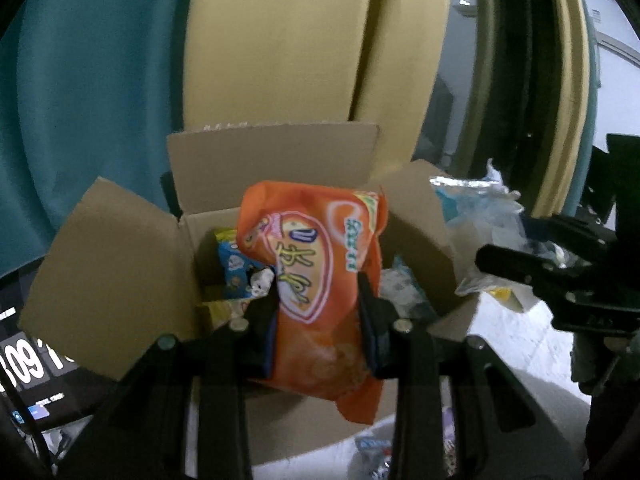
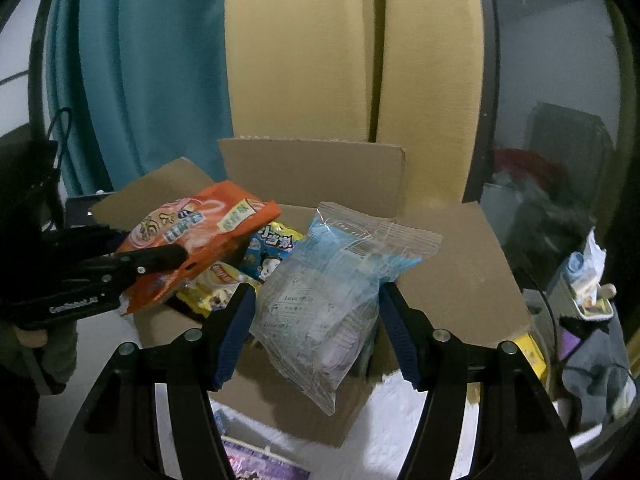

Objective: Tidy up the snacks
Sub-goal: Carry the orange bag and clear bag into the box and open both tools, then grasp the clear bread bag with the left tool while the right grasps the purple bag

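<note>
While both bags are hanging over the open cardboard box, reading this as the drop-in step. Left gripper clenching the orange snack bag across its middle, holding it upright above the box mouth, lower end dangling over the near wall. Right gripper pinching the clear blue-printed bag at its waist, jaws standing wider on the bulkier pack, bag tilted toward the opening. Probably gripping mid-body to keep both packs from swinging.

Sitting inside already: blue cartoon packet and yellow packet, touching each other, taking up the left side. Right half of the box looking freer, though partly hidden behind the clear bag. Side flaps splayed outward, rear flap standing up, nothing blocking entry from the front. More wrapped snacks lying on the white surface just before the box. Teal curtain and tan panels hanging well behind.
</note>
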`<state>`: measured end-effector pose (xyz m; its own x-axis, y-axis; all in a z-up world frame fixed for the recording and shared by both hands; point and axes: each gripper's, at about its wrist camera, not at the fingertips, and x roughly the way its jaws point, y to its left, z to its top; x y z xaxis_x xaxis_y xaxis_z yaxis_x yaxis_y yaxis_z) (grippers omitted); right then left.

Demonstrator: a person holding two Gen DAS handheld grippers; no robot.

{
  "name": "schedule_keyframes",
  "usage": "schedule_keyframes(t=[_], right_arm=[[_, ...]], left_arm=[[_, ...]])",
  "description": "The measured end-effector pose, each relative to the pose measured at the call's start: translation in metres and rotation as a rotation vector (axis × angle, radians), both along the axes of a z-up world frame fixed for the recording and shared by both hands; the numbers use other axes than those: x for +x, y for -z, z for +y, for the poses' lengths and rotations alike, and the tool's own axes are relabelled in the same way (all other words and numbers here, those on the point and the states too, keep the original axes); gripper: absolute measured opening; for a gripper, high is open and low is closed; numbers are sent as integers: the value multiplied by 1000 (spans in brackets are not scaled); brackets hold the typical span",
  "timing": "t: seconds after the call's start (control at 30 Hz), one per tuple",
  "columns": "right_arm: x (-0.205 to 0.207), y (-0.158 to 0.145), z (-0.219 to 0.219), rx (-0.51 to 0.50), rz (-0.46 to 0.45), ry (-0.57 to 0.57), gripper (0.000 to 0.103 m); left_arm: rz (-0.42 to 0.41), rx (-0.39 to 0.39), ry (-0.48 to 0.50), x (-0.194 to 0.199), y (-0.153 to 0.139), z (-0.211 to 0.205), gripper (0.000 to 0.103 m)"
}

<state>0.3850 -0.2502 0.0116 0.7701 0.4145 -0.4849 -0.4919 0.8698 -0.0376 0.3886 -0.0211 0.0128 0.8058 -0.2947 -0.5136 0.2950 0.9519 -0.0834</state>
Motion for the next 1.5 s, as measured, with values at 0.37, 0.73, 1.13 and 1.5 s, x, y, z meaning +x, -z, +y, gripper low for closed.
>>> schedule_keyframes(t=[0.37, 0.73, 1.13, 1.5], right_arm=[[61, 16, 27, -56, 2, -12, 68], [79, 12, 39, -119, -74, 48, 88], [15, -5, 16, -103, -86, 46, 89], [-63, 6, -25, -76, -40, 78, 89]], left_arm=[[70, 5, -60, 54, 21, -3, 35], [57, -25, -78, 51, 13, 0, 83], [-21, -28, -61, -19, -26, -10, 84], [10, -23, -20, -105, -14, -20, 92]])
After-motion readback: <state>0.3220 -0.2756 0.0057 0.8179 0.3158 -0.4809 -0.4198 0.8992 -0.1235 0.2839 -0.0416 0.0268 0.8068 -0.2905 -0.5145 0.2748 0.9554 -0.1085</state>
